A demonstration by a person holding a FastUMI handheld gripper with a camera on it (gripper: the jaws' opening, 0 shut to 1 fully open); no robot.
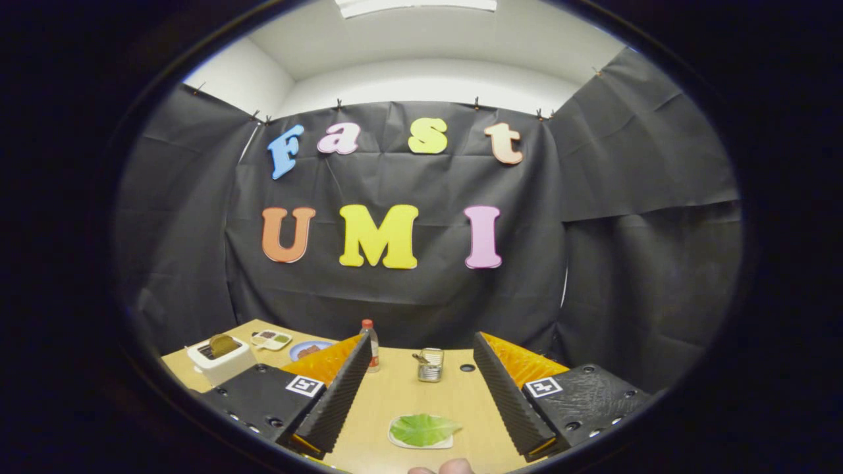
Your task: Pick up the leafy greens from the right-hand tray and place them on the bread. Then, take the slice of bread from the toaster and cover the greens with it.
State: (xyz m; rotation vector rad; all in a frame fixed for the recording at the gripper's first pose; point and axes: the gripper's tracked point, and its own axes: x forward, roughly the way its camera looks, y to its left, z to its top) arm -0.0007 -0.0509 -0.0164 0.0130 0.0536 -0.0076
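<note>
The gripper (421,401) is hovering above the surface (402,395) with fingers spread wide, gripping nothing. The leafy greens (423,428) are lying on a small tray (421,444) between the fingers. The toaster (220,359) holding bread (224,344) is standing well apart, beyond the left finger.

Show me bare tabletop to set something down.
Free: between the open gripper fingers, from the leaf tray up to the can. Crowded: the far corner with toaster, small tray and plate.
</note>
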